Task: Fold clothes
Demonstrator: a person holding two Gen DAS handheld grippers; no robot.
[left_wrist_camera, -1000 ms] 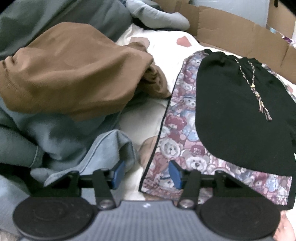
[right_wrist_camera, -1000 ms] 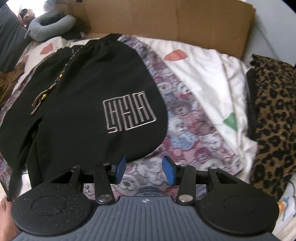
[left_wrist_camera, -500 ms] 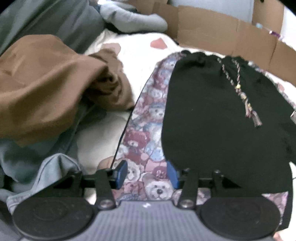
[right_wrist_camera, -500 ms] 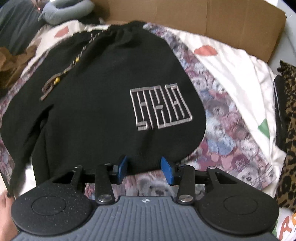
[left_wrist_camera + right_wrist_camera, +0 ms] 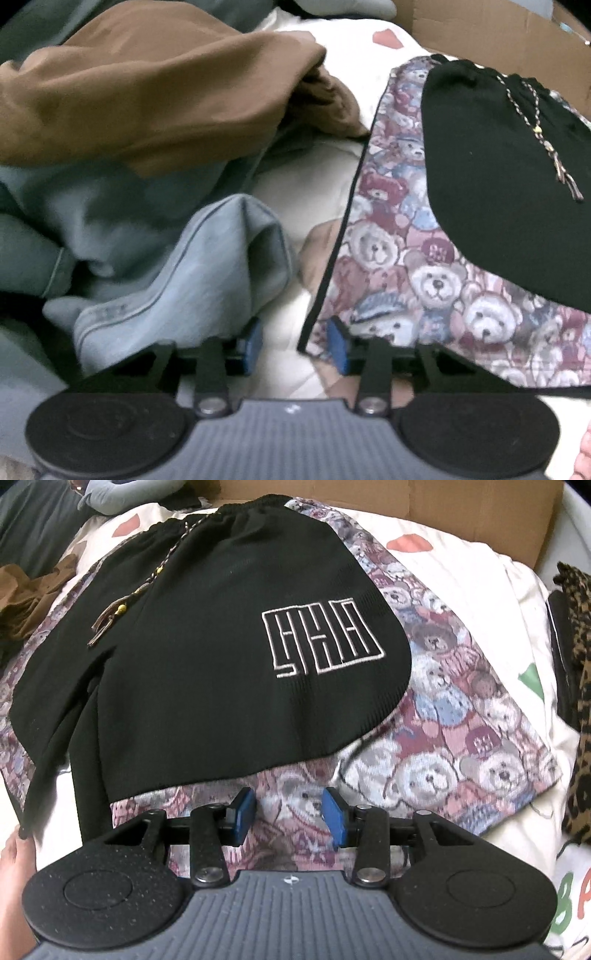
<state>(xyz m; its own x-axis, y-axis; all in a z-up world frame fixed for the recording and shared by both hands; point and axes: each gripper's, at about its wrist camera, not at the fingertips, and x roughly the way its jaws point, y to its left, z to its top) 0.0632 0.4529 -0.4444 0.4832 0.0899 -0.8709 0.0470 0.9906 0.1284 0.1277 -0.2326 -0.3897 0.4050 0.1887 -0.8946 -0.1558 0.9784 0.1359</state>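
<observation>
Both grippers dropped toward near hem | left gripper (image 5: 293, 345) jaws closing at bear cloth (image 5: 406, 266) corner, nothing pinched | right gripper (image 5: 288, 816) jaws half open over cloth, empty | shorts (image 5: 207, 664) flat on bed | next, I judge: pinch corners, fold away.

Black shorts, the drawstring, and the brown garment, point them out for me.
Black shorts (image 5: 207, 657), right wrist view, middle of the front.
Drawstring (image 5: 122, 607), right wrist view, beaded tassel end.
Brown garment (image 5: 147, 96), left wrist view, its broad top.
</observation>
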